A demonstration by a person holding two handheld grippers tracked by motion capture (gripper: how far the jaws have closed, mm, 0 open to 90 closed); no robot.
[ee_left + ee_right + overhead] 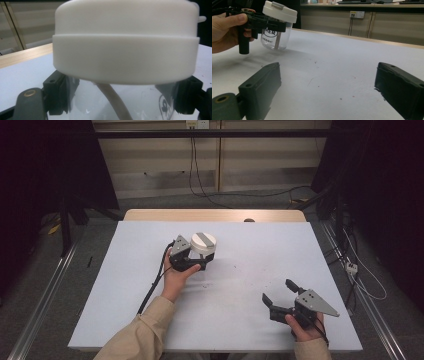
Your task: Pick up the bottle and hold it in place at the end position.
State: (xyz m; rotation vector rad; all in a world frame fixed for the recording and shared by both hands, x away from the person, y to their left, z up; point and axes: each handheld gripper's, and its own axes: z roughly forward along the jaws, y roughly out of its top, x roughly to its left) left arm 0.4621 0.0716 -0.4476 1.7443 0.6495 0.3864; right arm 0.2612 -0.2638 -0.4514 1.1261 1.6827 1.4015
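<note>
A clear plastic cup (204, 245) with a white lid (125, 40) and a grey flap on top sits a little left of the table's middle. Its body carries dark lettering (270, 33), and a thin tube (112, 100) runs down inside it. My left gripper (192, 262) is shut on the cup's clear body just below the lid, one jaw on each side. From the right gripper view the cup (277, 27) leans slightly; whether its base touches the table I cannot tell. My right gripper (278, 291) rests open near the front right, nothing between its jaws.
The white table sheet (240, 270) has a few small specks and scuffs. A wooden edge (215, 215) runs along the far side. Cables (350, 265) and a plug lie on the floor to the right, and a wall socket (357, 14) sits behind.
</note>
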